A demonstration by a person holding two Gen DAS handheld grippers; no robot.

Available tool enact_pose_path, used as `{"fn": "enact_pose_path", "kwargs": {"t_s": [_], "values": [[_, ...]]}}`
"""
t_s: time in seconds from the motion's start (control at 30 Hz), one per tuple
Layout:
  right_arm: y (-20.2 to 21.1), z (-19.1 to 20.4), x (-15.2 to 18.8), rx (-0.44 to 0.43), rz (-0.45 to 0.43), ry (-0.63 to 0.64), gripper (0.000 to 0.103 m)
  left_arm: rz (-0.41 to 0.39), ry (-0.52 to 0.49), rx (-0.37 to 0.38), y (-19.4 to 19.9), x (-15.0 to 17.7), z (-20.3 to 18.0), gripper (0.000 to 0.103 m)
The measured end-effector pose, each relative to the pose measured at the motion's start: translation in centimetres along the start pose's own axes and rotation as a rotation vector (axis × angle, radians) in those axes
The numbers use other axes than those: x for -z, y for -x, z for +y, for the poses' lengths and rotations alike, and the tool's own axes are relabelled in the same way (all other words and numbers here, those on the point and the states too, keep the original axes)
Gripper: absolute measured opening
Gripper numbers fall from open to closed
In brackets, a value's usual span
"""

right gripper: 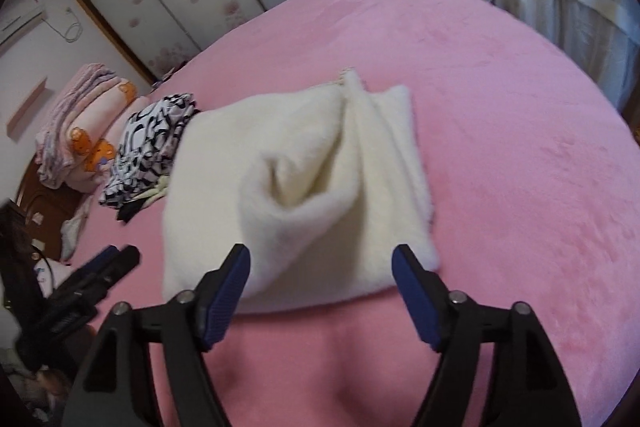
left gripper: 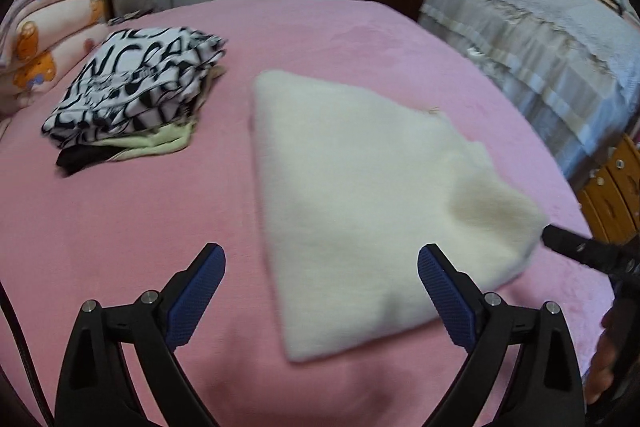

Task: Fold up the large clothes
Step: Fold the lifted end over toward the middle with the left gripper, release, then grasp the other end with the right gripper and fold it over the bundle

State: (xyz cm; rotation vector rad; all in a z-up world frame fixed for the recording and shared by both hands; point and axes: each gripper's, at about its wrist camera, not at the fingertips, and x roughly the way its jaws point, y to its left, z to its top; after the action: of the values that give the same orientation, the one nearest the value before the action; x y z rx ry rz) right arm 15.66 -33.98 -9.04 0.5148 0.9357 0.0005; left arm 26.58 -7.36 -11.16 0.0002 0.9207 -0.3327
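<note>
Left wrist view: cream fleece garment [left gripper: 360, 211], folded into a compact bundle, lay on the pink bedspread [left gripper: 132, 219] just ahead of the left gripper [left gripper: 320, 291], released and empty. Right gripper [right gripper: 320, 287] likewise released, bundle directly ahead. Remaining, seemingly: transfer to the stack [left gripper: 132, 87] far-left. Top garment's black lettering only partly legible.

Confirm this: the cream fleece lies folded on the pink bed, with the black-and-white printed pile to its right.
Not quite. The black-and-white printed pile sits to the left of the folded cream fleece, not its right, apart from it on the pink bed. The left wrist view shows this; the right wrist view agrees.
</note>
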Motion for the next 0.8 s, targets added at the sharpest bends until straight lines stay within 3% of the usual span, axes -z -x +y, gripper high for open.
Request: {"fn": "enact_pose_path", "kwargs": {"t_s": [0.23, 0.37, 0.4, 0.43, 0.47, 0.5, 0.63, 0.73, 0.8], "values": [[-6.2, 1.8, -4.4, -0.019, 0.197, 0.005, 0.075, 0.051, 0.017, -0.053, -3.0, -0.5, 2.4, 0.096], [-9.4, 2.6, -6.1, 0.041, 0.296, 0.044, 0.075, 0.073, 0.001, -0.074, -4.4, -1.0, 2.5, 0.096], [-10.0, 3.0, -6.4, 0.05, 0.318, 0.076, 0.068, 0.08, -0.002, -0.081, -4.8, -1.1, 2.5, 0.096], [-10.3, 3.4, -6.4, 0.051, 0.325, 0.107, 0.054, 0.084, -0.006, -0.083, -5.0, -1.2, 2.6, 0.096], [-10.4, 3.8, -6.4, 0.064, 0.322, 0.149, 0.03, 0.089, -0.01, -0.085, -5.2, -1.3, 2.6, 0.096], [-10.4, 4.4, -6.3, 0.084, 0.329, 0.19, 0.028, 0.09, -0.012, -0.087, -5.3, -1.4, 2.5, 0.096], [-6.8, 5.6, -6.0, 0.106, 0.195, 0.308, 0.023, 0.061, -0.022, -0.071, -4.5, -2.0, 2.0, 0.096], [-1.4, 4.4, -6.1, 0.024, 0.025, 0.271, 0.022, 0.018, -0.036, -0.037, -3.5, -2.4, 1.2, 0.096], [0.0, 2.8, -5.1, 0.037, -0.038, 0.249, 0.022, 0.009, -0.05, -0.013, -3.5, -2.3, 0.2, 0.096]]}}
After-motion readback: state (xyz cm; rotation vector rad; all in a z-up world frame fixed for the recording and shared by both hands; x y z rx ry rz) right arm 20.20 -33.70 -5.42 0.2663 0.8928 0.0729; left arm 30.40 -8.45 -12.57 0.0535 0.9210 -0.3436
